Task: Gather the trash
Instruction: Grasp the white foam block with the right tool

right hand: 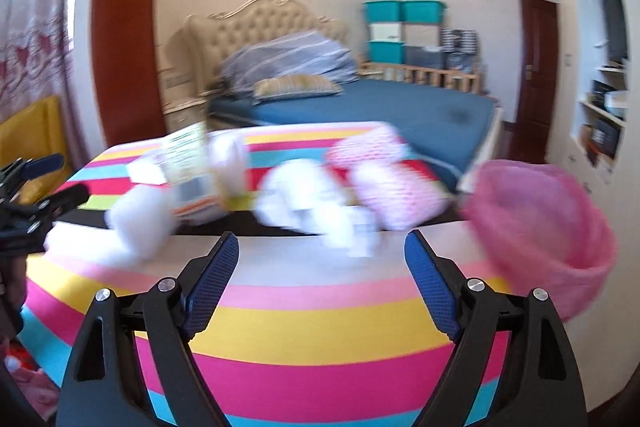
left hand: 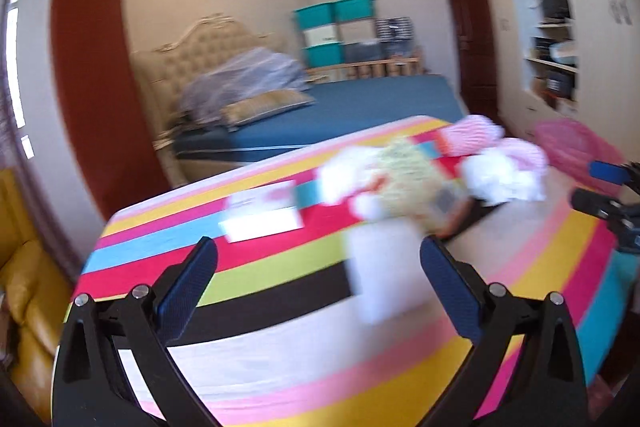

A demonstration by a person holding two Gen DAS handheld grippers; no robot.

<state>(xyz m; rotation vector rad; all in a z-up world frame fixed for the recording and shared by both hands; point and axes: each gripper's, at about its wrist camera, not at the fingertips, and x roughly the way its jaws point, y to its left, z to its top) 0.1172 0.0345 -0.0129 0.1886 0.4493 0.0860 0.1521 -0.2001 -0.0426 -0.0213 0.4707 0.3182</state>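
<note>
Left wrist view: the left gripper (left hand: pixel 318 259) hangs wide open and empty over the striped table (left hand: pixel 248 291), its right finger near a blurred white wrapper (left hand: pixel 376 267), with the main litter pile (left hand: pixel 416 183) toward the far right corner; motion blur hides what each scrap is, and a hasty close could catch only an edge or push the wrapper away. Right wrist view: the right gripper (right hand: pixel 322 259), equally wide and empty, faces crumpled white paper (right hand: pixel 308 207) mid-table, the pink basket (right hand: pixel 540 227) at the right edge cut off below; a careless sweep could knock it over.
</note>
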